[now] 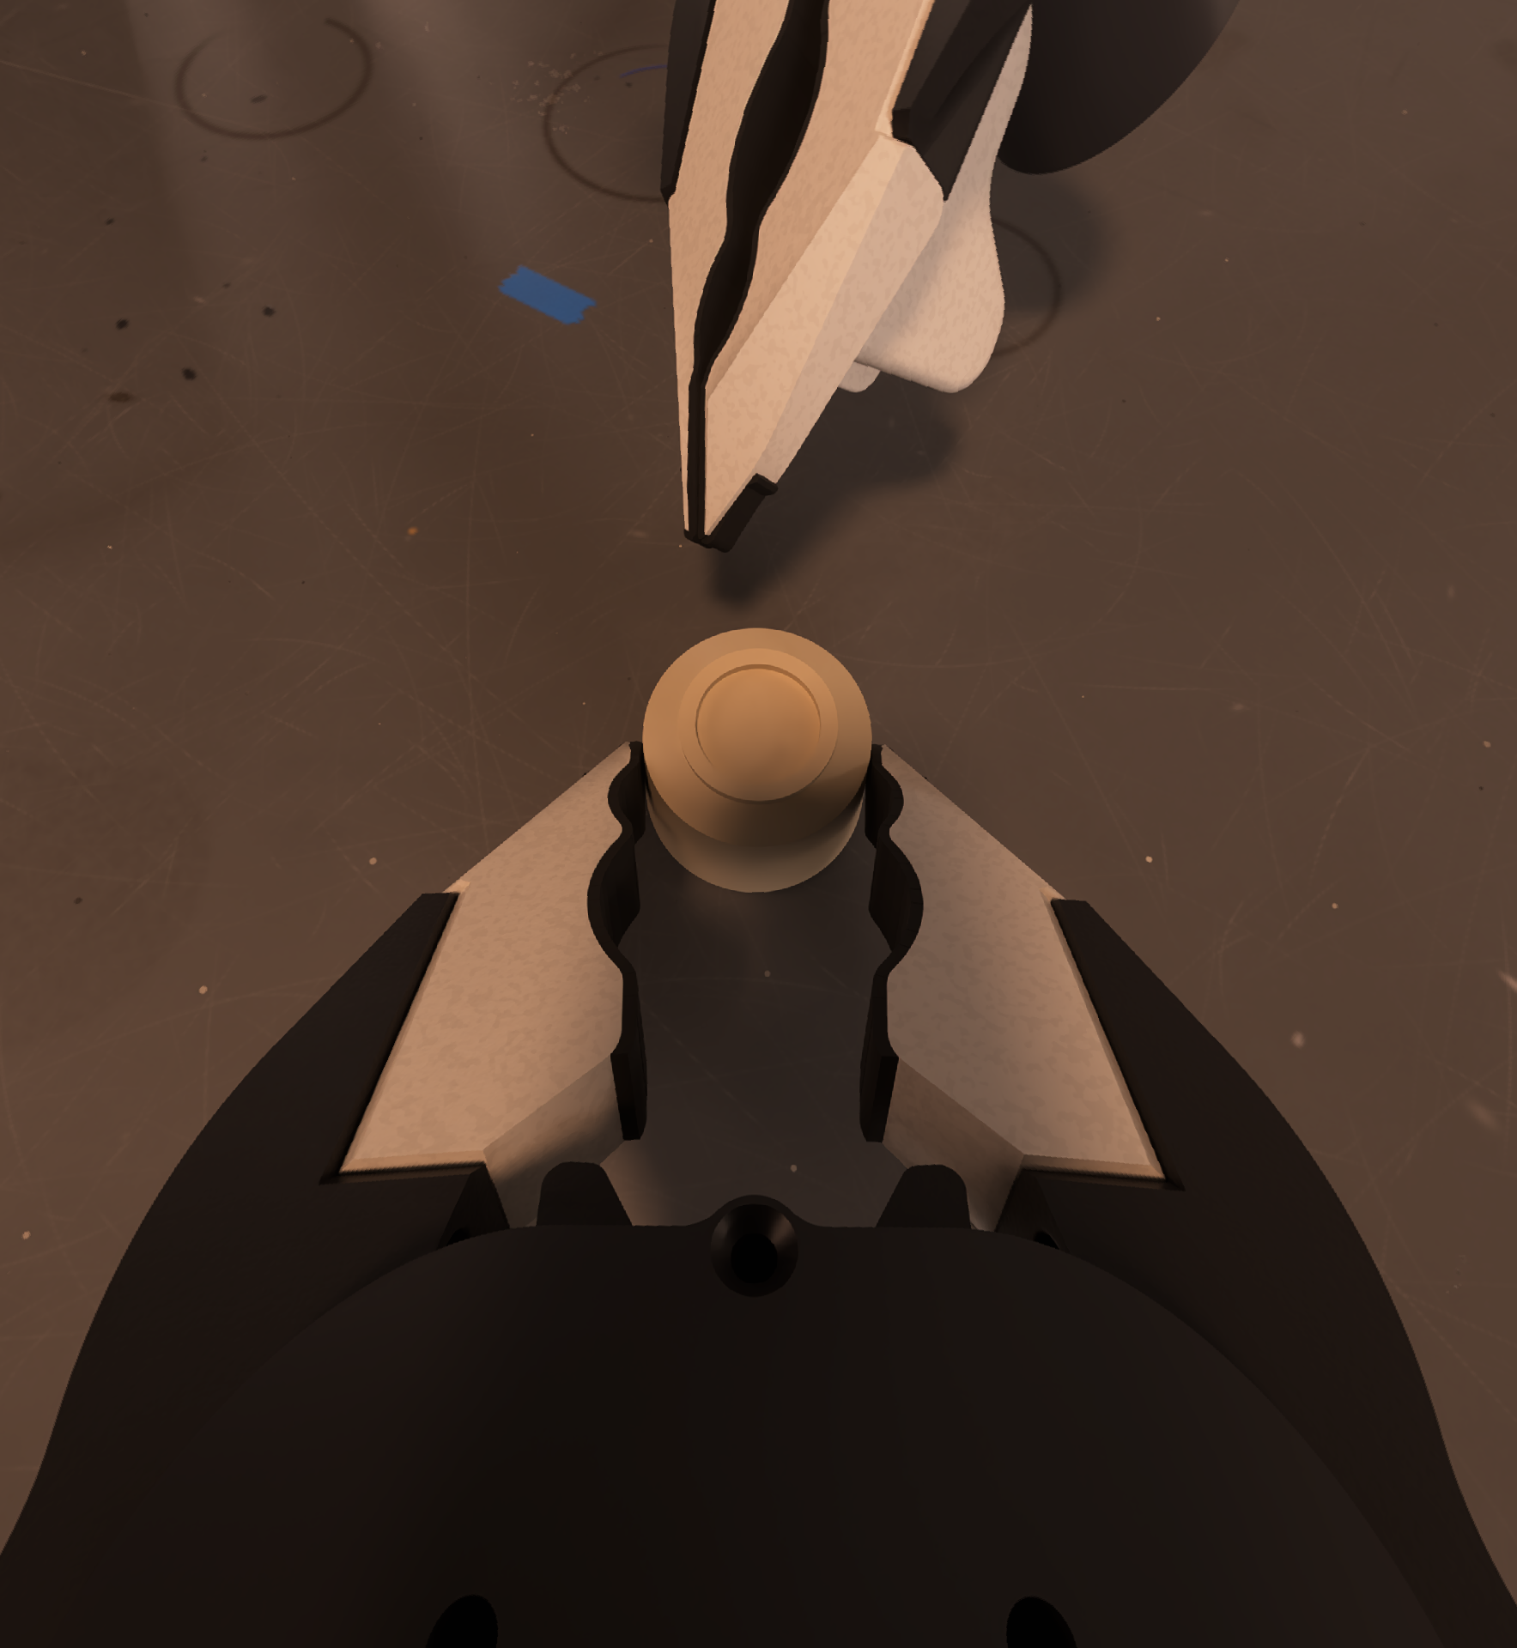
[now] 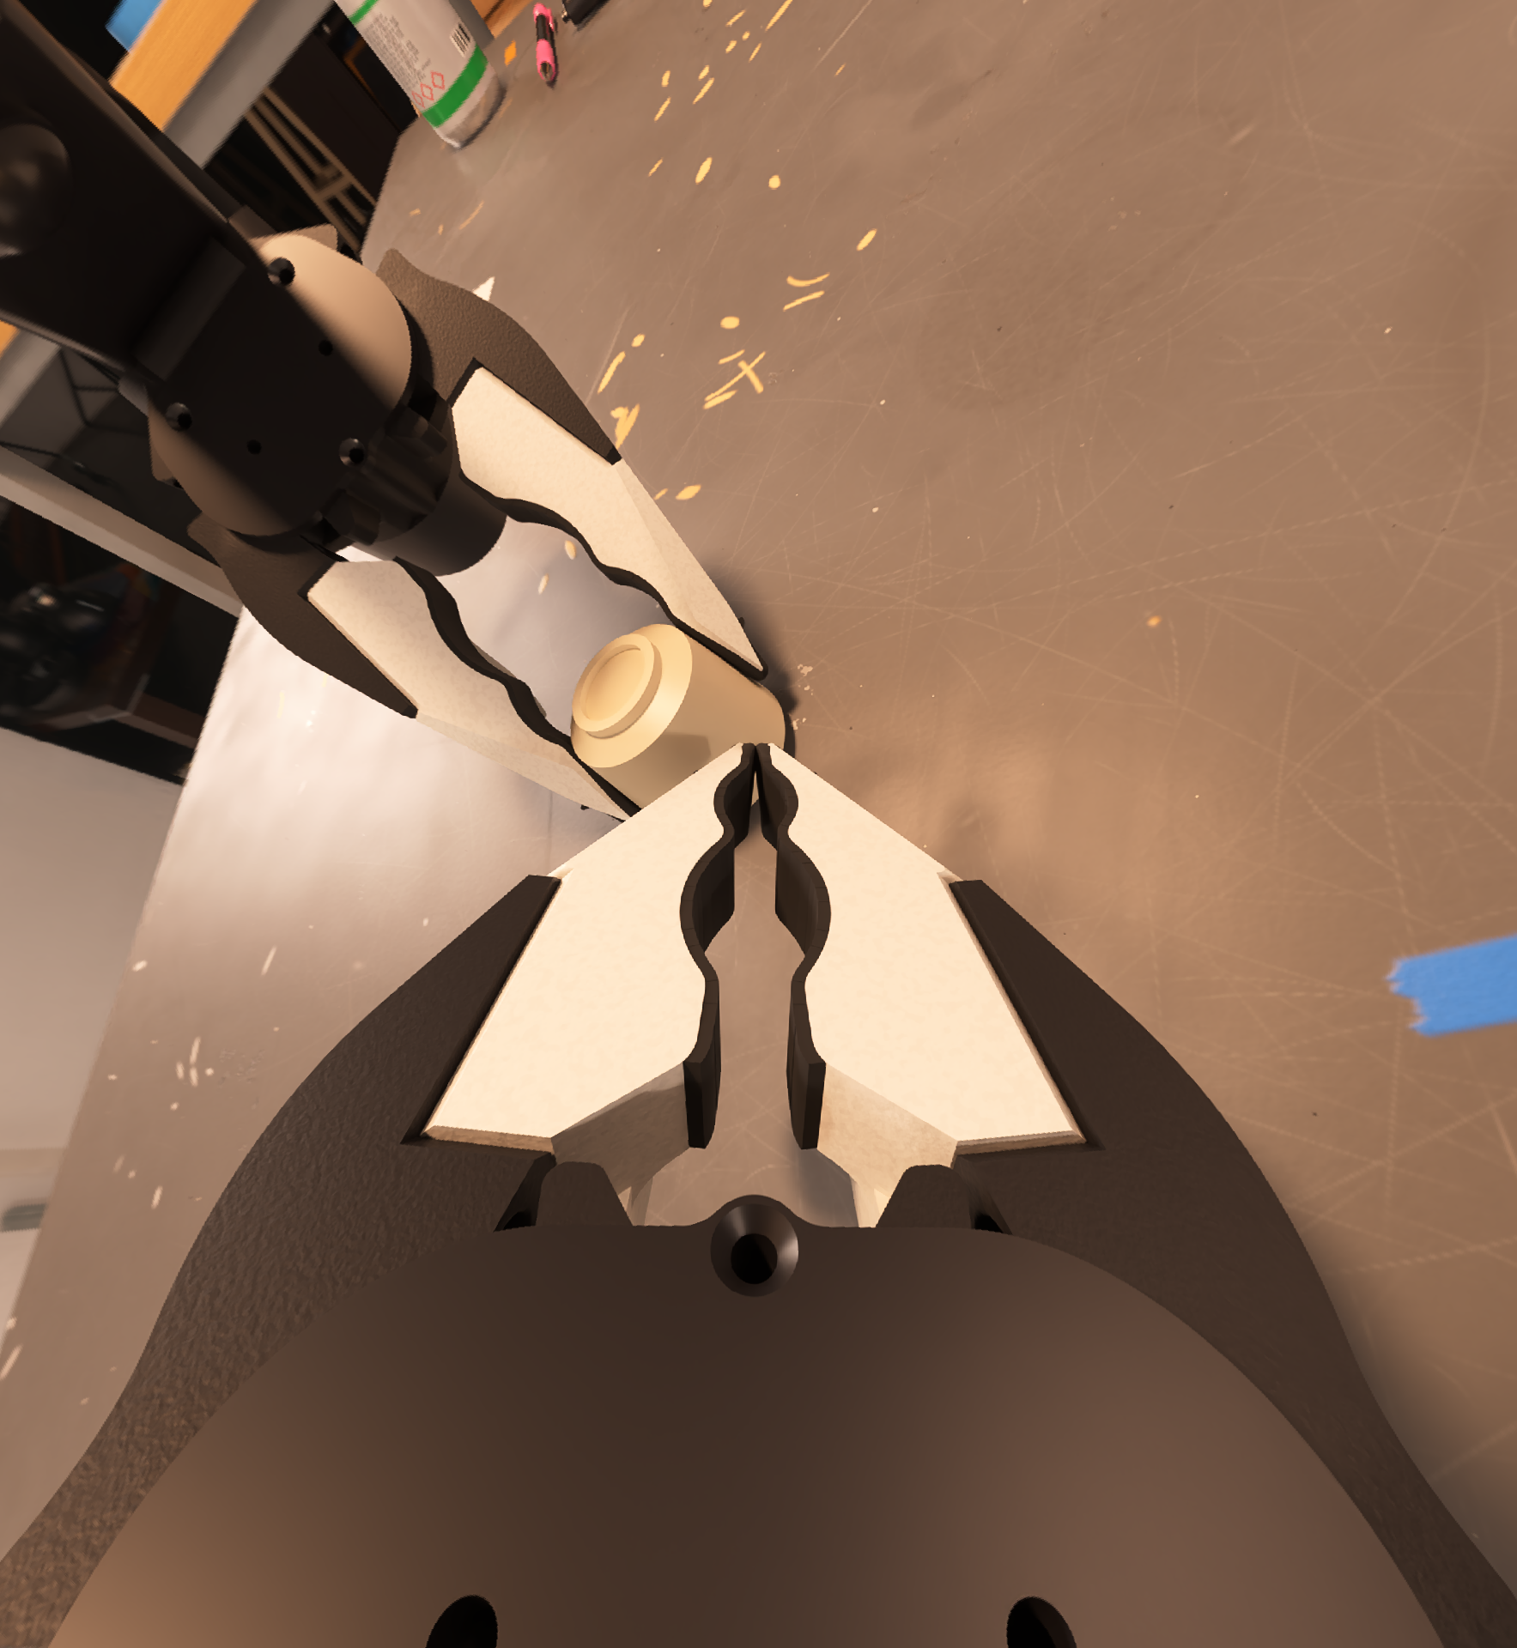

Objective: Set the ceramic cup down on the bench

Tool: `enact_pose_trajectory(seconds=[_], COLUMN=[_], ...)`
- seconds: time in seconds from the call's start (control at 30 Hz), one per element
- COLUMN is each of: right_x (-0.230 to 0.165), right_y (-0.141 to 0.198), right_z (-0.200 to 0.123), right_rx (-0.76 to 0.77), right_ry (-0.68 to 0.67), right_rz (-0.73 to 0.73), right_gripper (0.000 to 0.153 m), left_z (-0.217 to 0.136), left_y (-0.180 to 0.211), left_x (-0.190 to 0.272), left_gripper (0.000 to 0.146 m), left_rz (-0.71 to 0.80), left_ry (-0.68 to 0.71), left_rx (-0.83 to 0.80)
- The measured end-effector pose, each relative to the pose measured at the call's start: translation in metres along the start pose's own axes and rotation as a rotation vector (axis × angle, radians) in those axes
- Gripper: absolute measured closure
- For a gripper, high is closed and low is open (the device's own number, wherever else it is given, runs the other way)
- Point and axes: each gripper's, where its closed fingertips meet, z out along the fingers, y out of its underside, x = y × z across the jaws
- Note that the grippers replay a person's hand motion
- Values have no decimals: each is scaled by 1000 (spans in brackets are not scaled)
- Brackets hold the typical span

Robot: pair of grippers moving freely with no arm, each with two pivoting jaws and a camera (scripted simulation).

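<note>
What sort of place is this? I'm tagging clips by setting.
Probably a workshop. The bench is scratched and paint-flecked, with blue tape stuck on it, and a green-banded can stands at the far edge.

Tan cup (image 1: 754,758) betw cream-and-black gripper fingers (image 1: 549,901), on scratched brown bench (image 1: 201,669) w/ blue tape strip (image 1: 548,294) nearby.

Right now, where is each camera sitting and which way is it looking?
Left wrist view: sits on the left claw, looking steeply down along its fingers at the ceramic cup squeezed between them, over the scratched bench; the right claw pokes in from above.
Right wrist view: sits on the right claw, fingers pinched together, looking along the bench at the left claw holding the cup.
Both show the cup, both claws, the bench and the blue tape.
</note>
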Motion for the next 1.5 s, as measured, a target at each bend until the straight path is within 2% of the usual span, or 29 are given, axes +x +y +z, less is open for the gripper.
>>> enact_pose_trajectory(seconds=[0.1, 0.4, 0.73, 0.87, 1.03, 1.1, 1.17, 1.23, 1.33, 1.5], right_x=[0, 1, 2, 8, 15, 12, 7, 1, -8, -18], right_y=[1, 1, -2, -12, -7, -3, 2, 8, 16, 29], right_z=[0, 2, 2, -24, -70, -81, -89, -96, -105, -113], right_rx=[-3, -90, -98, -2, 59, 73, 80, 83, 103, 132], right_ry=[-35, -57, -30, 12, 121, 151, 173, 194, 207, 218], right_rz=[36, 22, 2, 25, 41, 38, 37, 33, 29, 43], right_gripper=[153, 153, 153, 149, 152, 152, 147, 145, 146, 148], left_z=[0, 0, 0, -2, 7, 10, 6, -3, -15, -6], left_y=[0, 1, 0, -12, -7, -9, -10, -5, 6, 7], left_x=[0, 0, -1, -21, -48, -47, -43, -39, -32, -5], left_gripper=[96, 96, 96, 96, 96, 96, 71, 61, 64, 72], left_rz=[6, 10, -1, -105, -165, -164, -169, -187, -238, -261], left_ry=[-4, -6, -3, -101, -258, -258, -245, -220, -176, -107], left_rx=[-2, -6, -5, 68, -46, -61, -71, -87, -106, -121])
